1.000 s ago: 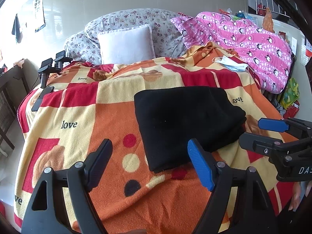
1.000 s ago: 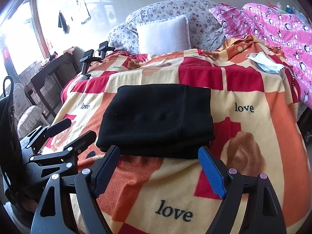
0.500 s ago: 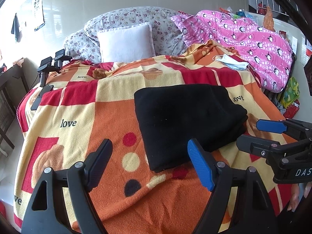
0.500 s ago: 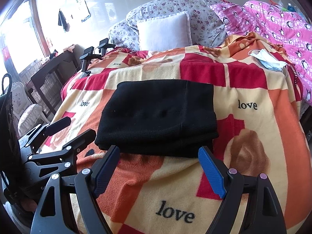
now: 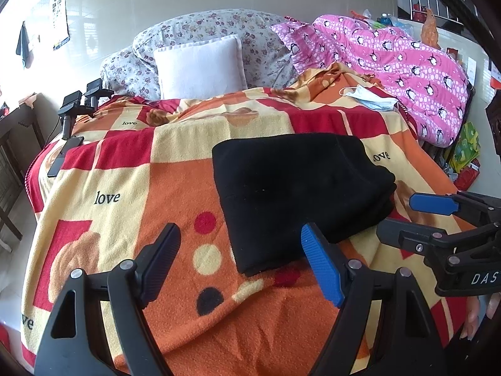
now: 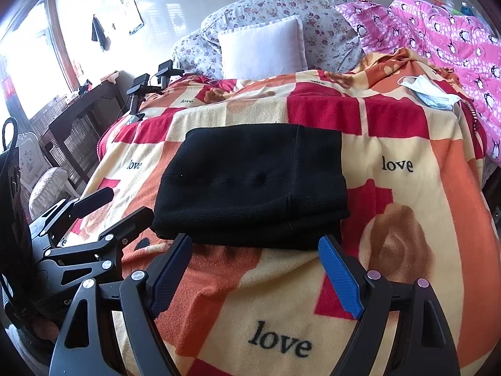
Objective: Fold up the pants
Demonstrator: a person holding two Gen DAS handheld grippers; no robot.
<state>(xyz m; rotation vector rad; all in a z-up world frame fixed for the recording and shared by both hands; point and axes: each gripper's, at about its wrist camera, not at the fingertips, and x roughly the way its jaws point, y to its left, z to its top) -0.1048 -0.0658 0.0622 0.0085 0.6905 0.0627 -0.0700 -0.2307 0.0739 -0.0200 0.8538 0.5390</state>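
The black pants (image 5: 300, 194) lie folded into a thick rectangle on the patterned blanket (image 5: 125, 206); they also show in the right wrist view (image 6: 250, 185). My left gripper (image 5: 241, 250) is open and empty, held just short of the pants' near left corner. My right gripper (image 6: 256, 260) is open and empty, held just short of the pants' near edge. The right gripper shows at the right of the left wrist view (image 5: 407, 216), and the left gripper shows at the left of the right wrist view (image 6: 116, 206).
A white pillow (image 5: 200, 65) and a floral cushion (image 5: 213, 28) lie at the bed's head. A pink penguin quilt (image 5: 407, 72) and a face mask (image 5: 372, 100) lie at the far right. Black camera mounts (image 5: 78, 106) stand at the bed's far left. A dark wooden table (image 6: 78, 119) stands beside the bed.
Both grippers have drawn back slightly from the folded pants. The pants have not moved.
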